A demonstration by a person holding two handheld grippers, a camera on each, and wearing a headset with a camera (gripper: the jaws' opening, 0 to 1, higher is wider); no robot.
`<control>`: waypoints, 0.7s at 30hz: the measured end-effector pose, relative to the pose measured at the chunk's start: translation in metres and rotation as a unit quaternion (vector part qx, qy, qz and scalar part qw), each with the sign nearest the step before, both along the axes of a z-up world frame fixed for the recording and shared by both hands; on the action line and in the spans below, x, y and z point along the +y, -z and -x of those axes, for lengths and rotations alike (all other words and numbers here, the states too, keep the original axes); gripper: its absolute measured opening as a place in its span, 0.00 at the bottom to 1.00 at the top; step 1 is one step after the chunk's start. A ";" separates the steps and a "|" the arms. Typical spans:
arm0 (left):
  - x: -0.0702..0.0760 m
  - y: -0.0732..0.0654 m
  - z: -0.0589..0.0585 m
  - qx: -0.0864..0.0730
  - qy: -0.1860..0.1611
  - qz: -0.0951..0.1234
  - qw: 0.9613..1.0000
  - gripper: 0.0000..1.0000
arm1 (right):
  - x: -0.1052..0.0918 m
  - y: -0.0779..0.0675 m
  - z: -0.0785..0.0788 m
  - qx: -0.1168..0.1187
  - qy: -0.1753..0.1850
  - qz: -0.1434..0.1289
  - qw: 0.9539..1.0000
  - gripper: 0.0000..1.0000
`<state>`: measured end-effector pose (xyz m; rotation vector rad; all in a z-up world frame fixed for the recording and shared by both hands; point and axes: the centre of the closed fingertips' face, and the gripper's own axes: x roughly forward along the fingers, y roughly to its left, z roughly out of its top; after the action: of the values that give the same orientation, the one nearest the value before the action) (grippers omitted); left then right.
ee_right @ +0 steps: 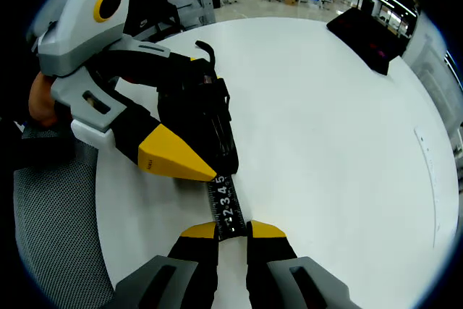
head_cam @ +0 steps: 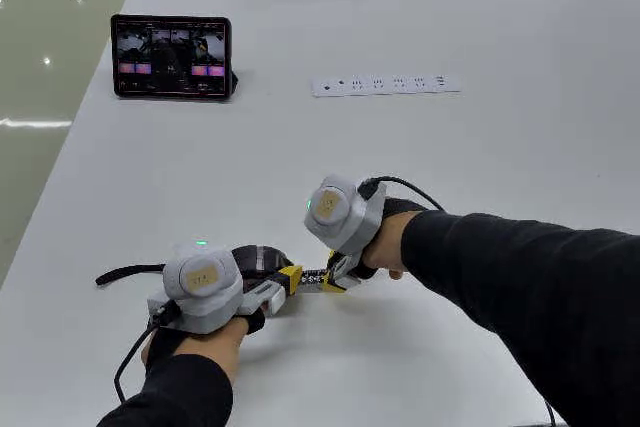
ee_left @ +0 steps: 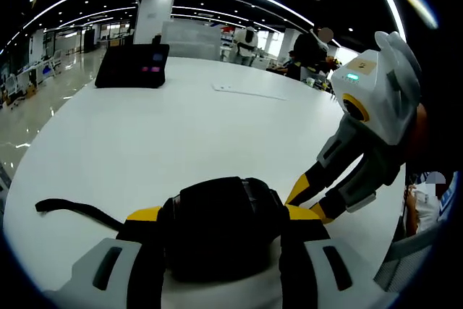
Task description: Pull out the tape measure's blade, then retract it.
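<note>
Nearest the person, the right gripper [ee_right: 231,231] is clenched on the tip of the blade [ee_right: 225,204], its yellow-tipped jaws closed on either side of the end. A short run of numbered blade shows between it and the case [ee_right: 197,117]. The left gripper [ee_left: 223,216] grasps the case, one jaw on each flank, and the case appears to rest on the bench [head_cam: 450,27] near its front edge. With so little blade out, this looks like the early part of the pull. To do it well, the right gripper should draw straight away along the blade's own line, low and level with the case mouth, so the blade neither twists nor kinks. The left should pin the case flat and not let it swivel. The pinch on the tip is small, so a slow, even pull seems safer than a jerk. The strap [ee_left: 72,208] trails off to the left, clear of the pull. Farther back, the power strip [head_cam: 386,84] and tablet [head_cam: 172,56] lie well apart from the work.
</note>
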<state>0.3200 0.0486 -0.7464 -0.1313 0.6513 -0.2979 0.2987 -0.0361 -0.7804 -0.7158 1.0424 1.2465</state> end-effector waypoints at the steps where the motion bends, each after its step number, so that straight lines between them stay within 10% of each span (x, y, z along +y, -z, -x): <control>1: 0.001 -0.001 -0.001 0.009 -0.006 0.019 1.000 0.60 | 0.000 0.000 0.000 0.000 0.000 -0.001 1.000 0.11; 21: 0.000 0.000 -0.001 0.017 0.002 0.028 0.999 0.59 | 0.024 0.000 0.002 0.005 -0.006 -0.029 1.000 0.11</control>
<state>0.3209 0.0488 -0.7463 -0.1899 0.6775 -0.3188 0.2971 -0.0122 -0.7800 -0.6721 1.0065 1.2868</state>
